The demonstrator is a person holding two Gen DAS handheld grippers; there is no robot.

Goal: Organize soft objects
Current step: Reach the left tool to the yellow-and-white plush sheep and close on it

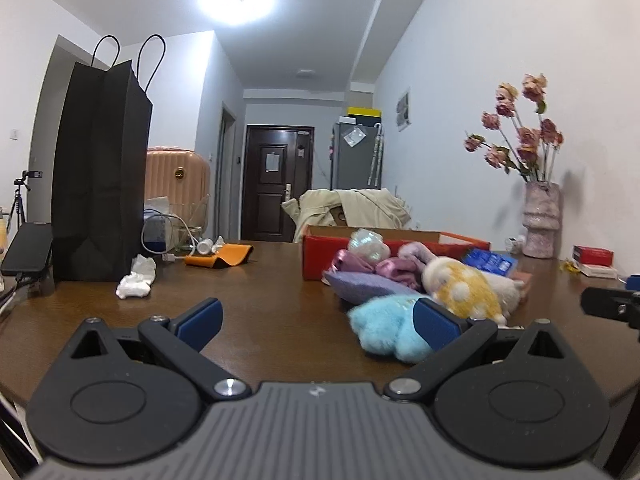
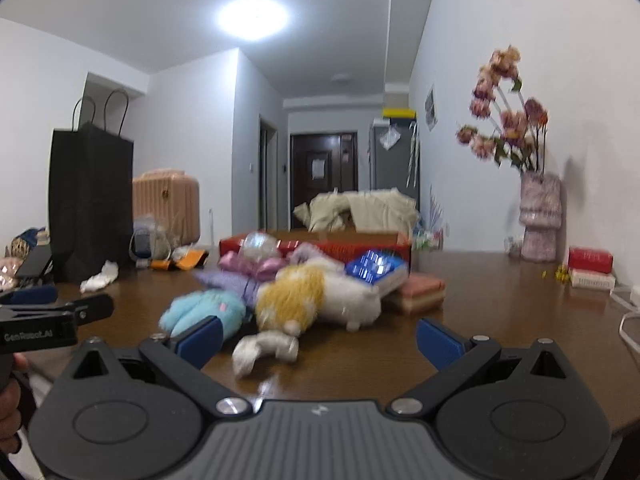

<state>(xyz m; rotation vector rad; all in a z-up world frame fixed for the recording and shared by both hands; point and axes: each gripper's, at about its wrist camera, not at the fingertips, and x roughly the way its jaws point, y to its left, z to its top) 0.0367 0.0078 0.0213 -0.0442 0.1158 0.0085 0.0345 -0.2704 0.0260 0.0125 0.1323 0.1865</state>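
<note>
On a brown wooden table (image 1: 260, 292), soft toys lie heaped in front of a red box (image 1: 316, 258). The left gripper (image 1: 318, 318), fingers spread wide and empty, points at the table with a light-blue plush (image 1: 384, 330) just inside its right finger. The right gripper (image 2: 320, 338), fingers likewise apart and holding nothing, faces a grey rolled sock (image 2: 266, 350), seen only in the right wrist view, in front of the yellow-and-white plush (image 2: 316, 296). Only the left wrist view shows white crumpled cloth (image 1: 136, 278) clearly, well left of the box beside a black paper bag (image 1: 100, 176).
</note>
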